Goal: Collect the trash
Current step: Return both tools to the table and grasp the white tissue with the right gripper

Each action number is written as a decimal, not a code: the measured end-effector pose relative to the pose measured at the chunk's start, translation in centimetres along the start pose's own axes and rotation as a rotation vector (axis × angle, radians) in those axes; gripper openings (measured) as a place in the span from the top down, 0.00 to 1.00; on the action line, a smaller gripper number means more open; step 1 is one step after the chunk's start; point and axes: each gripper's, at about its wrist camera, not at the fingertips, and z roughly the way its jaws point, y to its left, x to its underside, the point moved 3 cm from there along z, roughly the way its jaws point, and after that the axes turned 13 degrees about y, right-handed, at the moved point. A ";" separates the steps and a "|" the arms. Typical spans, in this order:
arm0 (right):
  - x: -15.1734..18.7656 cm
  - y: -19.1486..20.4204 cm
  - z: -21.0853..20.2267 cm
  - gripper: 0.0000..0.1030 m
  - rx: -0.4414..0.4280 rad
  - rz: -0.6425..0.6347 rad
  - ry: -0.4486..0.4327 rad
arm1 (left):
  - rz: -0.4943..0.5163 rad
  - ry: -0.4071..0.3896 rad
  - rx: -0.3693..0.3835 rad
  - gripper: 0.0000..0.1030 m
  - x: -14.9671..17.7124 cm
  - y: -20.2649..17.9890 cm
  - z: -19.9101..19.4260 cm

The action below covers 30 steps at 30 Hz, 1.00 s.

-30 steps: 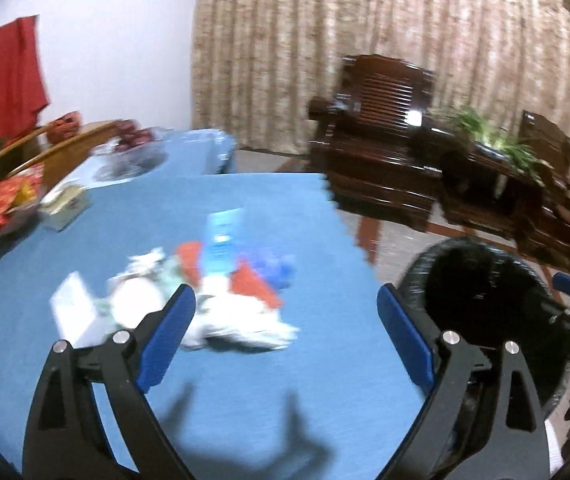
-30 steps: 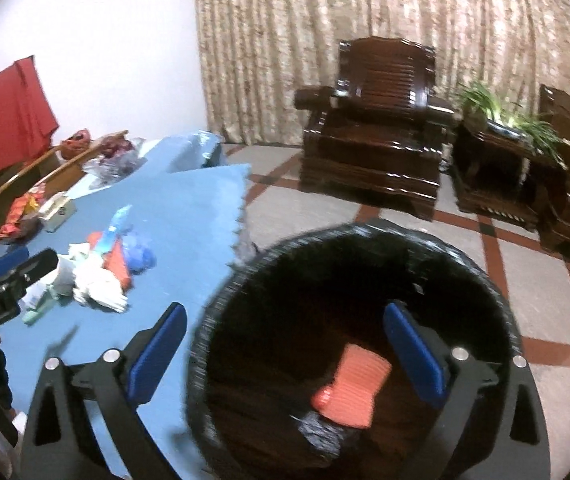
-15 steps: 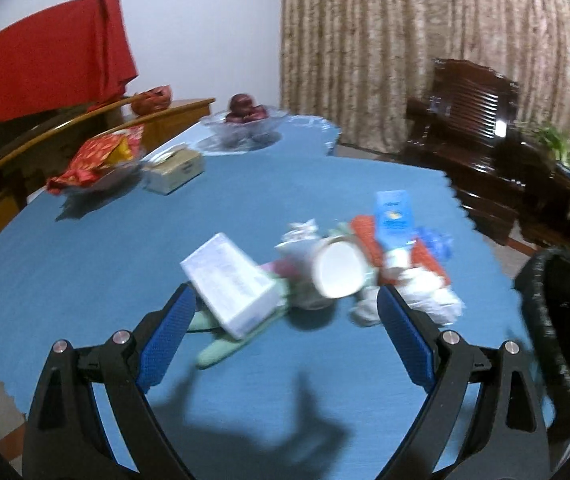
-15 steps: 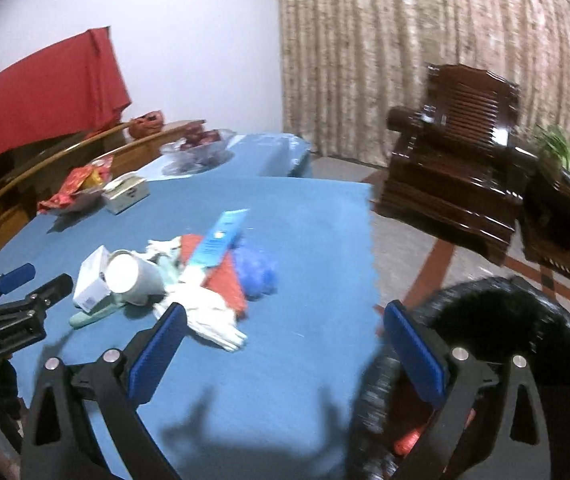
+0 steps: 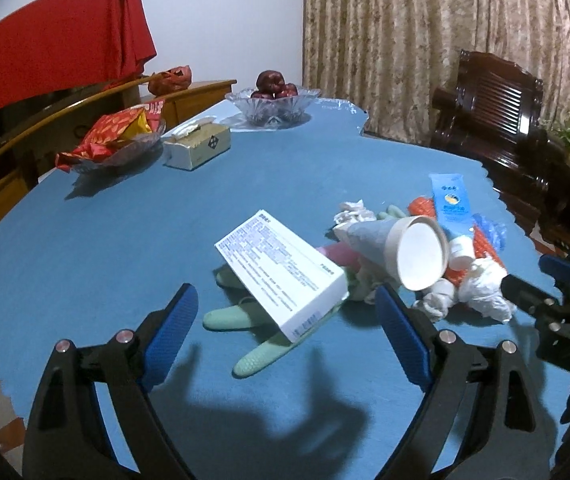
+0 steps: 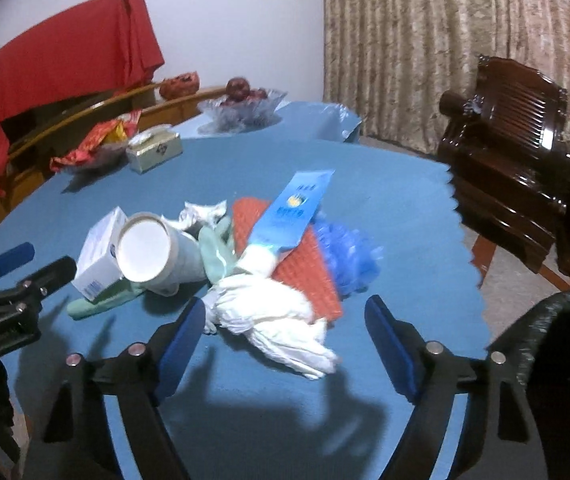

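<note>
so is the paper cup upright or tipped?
Tipped: the cup lies on its side in the trash pile, its open mouth facing the camera.

My right gripper (image 6: 285, 330) swings off the bin (image 6: 565, 344), now at lower right, onto the trash pile (image 6: 269, 304); my left gripper (image 5: 285, 316) closes on the white box (image 5: 281, 276), now centre frame.

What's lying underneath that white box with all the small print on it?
The white box rests tilted on a pale green rubber glove; several fingers stick out below it. A pink item shows behind it. The rest of the glove is covered by the box.
</note>
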 end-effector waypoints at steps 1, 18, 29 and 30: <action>0.0 0.1 0.6 0.25 0.000 -0.005 0.012 | -0.001 0.005 0.001 0.16 0.2 -0.1 0.2; 0.4 0.2 1.6 0.73 -0.106 -0.024 0.063 | 0.003 0.011 0.047 0.18 -0.1 -1.6 0.9; 0.2 -2.3 -2.2 0.74 -0.091 0.017 -0.008 | 0.048 -0.015 0.079 0.18 -0.6 -5.0 0.1; 0.1 -2.5 -2.4 0.74 -0.087 0.020 -0.011 | 0.048 -0.017 0.080 0.18 -0.7 -5.2 0.1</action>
